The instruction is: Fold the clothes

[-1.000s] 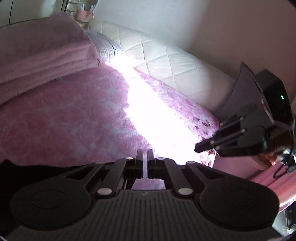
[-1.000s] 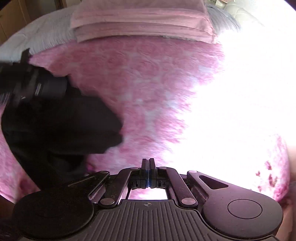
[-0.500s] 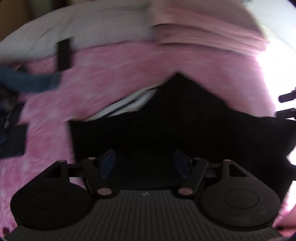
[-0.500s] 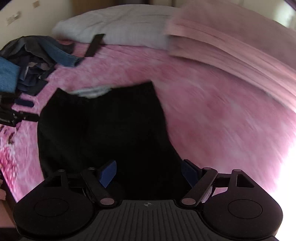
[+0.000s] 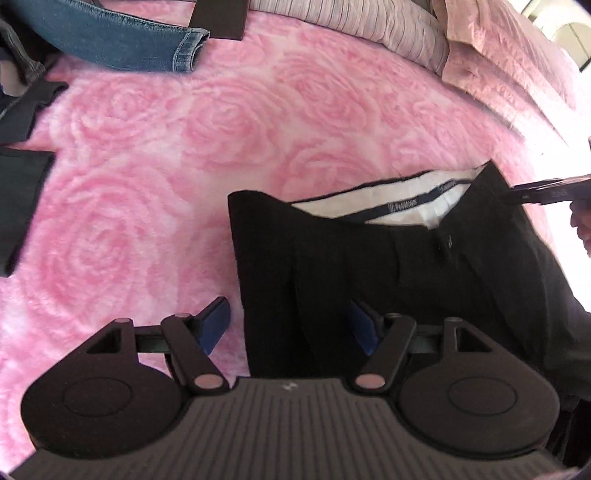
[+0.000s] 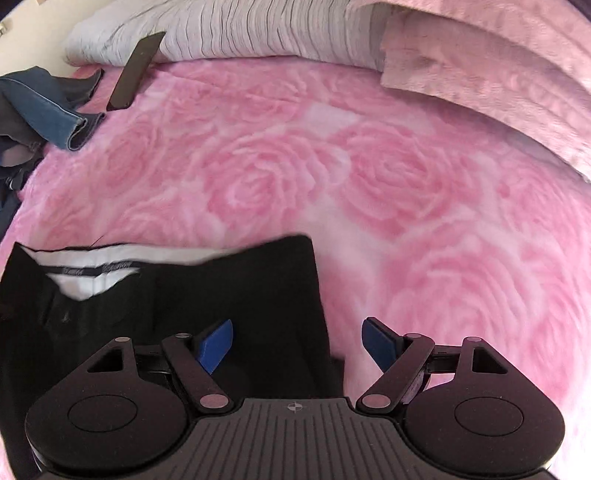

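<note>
Black trousers (image 5: 369,266) lie flat on the pink rose-patterned blanket (image 5: 184,166), waistband away from me with its white lining (image 5: 406,206) showing. My left gripper (image 5: 290,325) hangs over the trousers' left edge. Its jaws are closing, the edge lies between the blue pads (image 5: 214,325), and they do not press on it. In the right wrist view my right gripper (image 6: 299,343) stands open over the right edge of the trousers (image 6: 221,288), holding nothing. The right gripper's fingers (image 5: 543,190) also show by the waistband's right corner.
Blue jeans (image 5: 122,44) and other dark garments (image 5: 18,199) lie at the left. A dark flat strip (image 6: 135,72) leans on a grey striped pillow (image 6: 240,29). A folded pink blanket (image 6: 498,74) is at the back right. Open blanket lies beyond the trousers.
Both grippers went from shut to open and came down over the waist end of the trousers. The trousers, bunched a second ago, now lie spread flat.
</note>
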`<action>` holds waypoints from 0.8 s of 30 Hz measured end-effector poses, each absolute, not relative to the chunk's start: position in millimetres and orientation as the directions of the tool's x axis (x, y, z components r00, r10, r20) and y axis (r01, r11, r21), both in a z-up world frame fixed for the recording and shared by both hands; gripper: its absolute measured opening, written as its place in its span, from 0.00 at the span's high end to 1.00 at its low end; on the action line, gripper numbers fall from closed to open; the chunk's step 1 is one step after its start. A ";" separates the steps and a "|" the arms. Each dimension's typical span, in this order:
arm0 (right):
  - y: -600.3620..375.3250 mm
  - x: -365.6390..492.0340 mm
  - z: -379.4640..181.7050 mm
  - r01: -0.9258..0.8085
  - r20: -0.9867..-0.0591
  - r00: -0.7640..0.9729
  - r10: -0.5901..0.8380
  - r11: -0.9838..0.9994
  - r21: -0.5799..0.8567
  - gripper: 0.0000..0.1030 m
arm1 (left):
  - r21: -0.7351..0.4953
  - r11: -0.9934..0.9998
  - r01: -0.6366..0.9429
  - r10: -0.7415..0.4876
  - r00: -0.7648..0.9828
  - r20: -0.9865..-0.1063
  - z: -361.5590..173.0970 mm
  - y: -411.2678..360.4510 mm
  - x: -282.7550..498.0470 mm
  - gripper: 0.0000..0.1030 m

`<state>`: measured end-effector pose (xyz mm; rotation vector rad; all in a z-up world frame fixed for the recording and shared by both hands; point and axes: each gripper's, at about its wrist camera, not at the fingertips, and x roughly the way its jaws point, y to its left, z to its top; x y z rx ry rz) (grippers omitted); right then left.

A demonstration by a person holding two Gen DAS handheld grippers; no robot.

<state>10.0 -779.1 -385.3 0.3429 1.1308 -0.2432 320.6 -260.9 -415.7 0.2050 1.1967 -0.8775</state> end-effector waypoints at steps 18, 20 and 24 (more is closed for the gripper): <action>-680.3 -149.2 -201.7 0.620 -0.730 0.576 -0.368 0.778 0.097 0.93 | -0.224 0.254 0.941 -0.803 0.076 -0.591 -224.8 -345.0 285.7 0.97; -656.1 -187.5 -169.0 0.680 -0.683 0.578 -0.446 0.726 0.103 0.93 | -0.206 0.193 0.959 -0.847 0.057 -0.528 -191.9 -367.5 275.3 0.97; -590.6 -234.2 -105.9 0.747 -0.588 0.579 -0.565 0.656 0.105 0.93 | -0.172 0.132 0.976 -0.900 0.046 -0.434 -132.6 -387.8 258.1 0.97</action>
